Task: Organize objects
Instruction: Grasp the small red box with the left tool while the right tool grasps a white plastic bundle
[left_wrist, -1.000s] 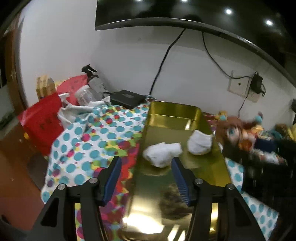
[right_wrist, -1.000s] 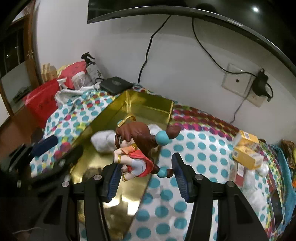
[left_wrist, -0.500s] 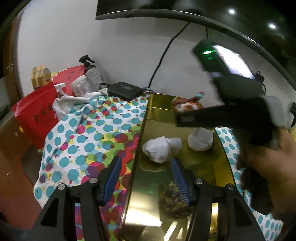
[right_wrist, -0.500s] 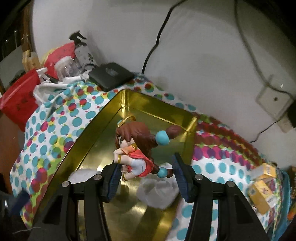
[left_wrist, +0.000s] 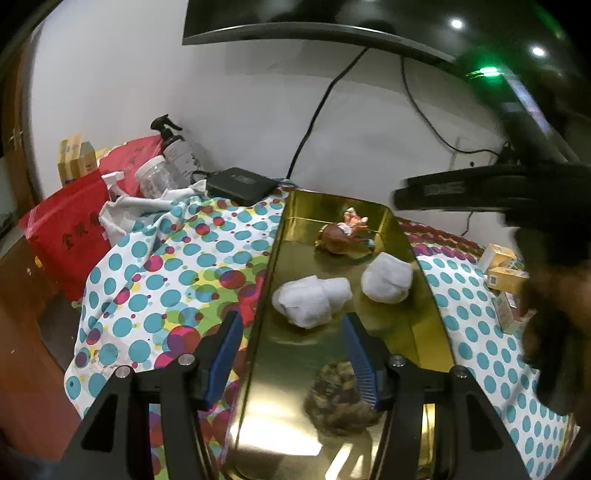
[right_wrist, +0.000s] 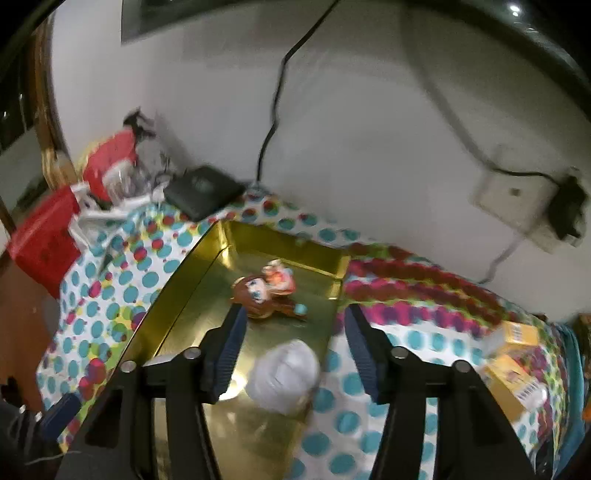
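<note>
The doll figure (right_wrist: 267, 291) lies on its side at the far end of the gold tray (right_wrist: 177, 284), clear of the right gripper (right_wrist: 293, 345), whose jaws are opening with nothing between them. The left gripper (left_wrist: 291, 350) hovers open and empty. The figure looks light, hard and probably brittle at its thin hair pieces, so the torso seems the safest hold.

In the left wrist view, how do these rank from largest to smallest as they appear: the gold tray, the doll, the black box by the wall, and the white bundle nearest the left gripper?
1. gold tray, clearly the largest
2. white bundle
3. black box
4. doll

The bundle lies nearer the camera than the box, so their order is unsure.
</note>
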